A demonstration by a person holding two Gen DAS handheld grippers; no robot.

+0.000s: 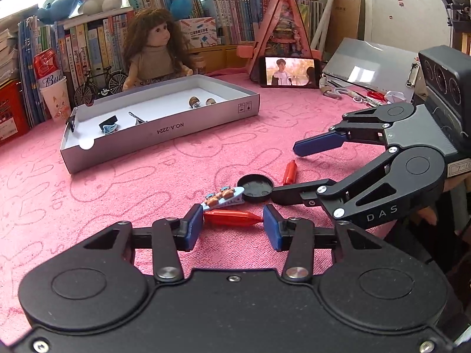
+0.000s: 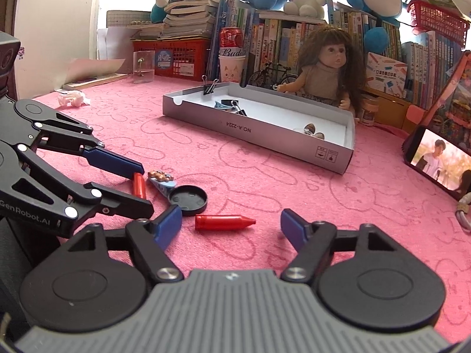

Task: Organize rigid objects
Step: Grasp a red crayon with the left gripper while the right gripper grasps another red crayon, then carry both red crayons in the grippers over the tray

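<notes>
Two red crayons lie on the pink cloth. One red crayon (image 1: 232,217) lies crosswise between the pads of my open left gripper (image 1: 233,226); it also shows in the right wrist view (image 2: 139,185). The other red crayon (image 2: 224,222) lies just ahead of my open right gripper (image 2: 231,223), and shows in the left wrist view (image 1: 289,171). A blue hair clip with bears (image 1: 223,196) and a black round lid (image 1: 255,187) lie between them. The grey box tray (image 1: 164,135) holds several small items.
A doll (image 1: 153,50), a toy bicycle (image 1: 100,85), a cup with a can (image 1: 54,88) and shelves of books stand behind the tray. A phone playing video (image 1: 289,72) stands at the back right. Scissors and cords (image 1: 362,95) lie at the right.
</notes>
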